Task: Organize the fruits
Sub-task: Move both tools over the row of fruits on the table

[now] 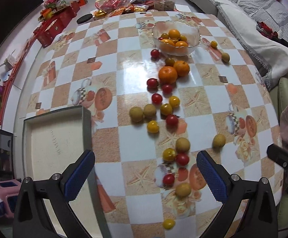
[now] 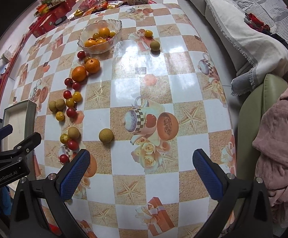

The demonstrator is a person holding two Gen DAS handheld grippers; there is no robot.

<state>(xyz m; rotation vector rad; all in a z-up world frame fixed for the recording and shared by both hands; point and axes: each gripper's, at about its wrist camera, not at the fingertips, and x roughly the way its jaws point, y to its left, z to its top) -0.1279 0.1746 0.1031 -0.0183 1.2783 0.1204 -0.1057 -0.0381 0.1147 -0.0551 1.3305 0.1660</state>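
Observation:
Small fruits lie scattered on the checkered table [image 1: 108, 63]: red cherry tomatoes [image 1: 157, 98], yellow tomatoes [image 1: 153, 127], tan longans [image 1: 136, 114] and two oranges [image 1: 167, 75]. A glass bowl [image 1: 194, 29] at the far side holds oranges and small tomatoes; it also shows in the right wrist view [image 2: 116, 24]. An empty shallow box [image 1: 54, 138] sits at the near left. My left gripper [image 1: 145, 158] is open and empty above a near cluster of fruits. My right gripper [image 2: 142, 156] is open and empty, with a lone longan [image 2: 106, 135] ahead of it.
Snack bags, jars and red gift boxes [image 1: 52, 27] crowd the table's far end and the floor to the left. A sofa with grey blankets [image 2: 243, 19] runs along the right. A green chair with a pink garment [image 2: 278, 130] stands at the near right.

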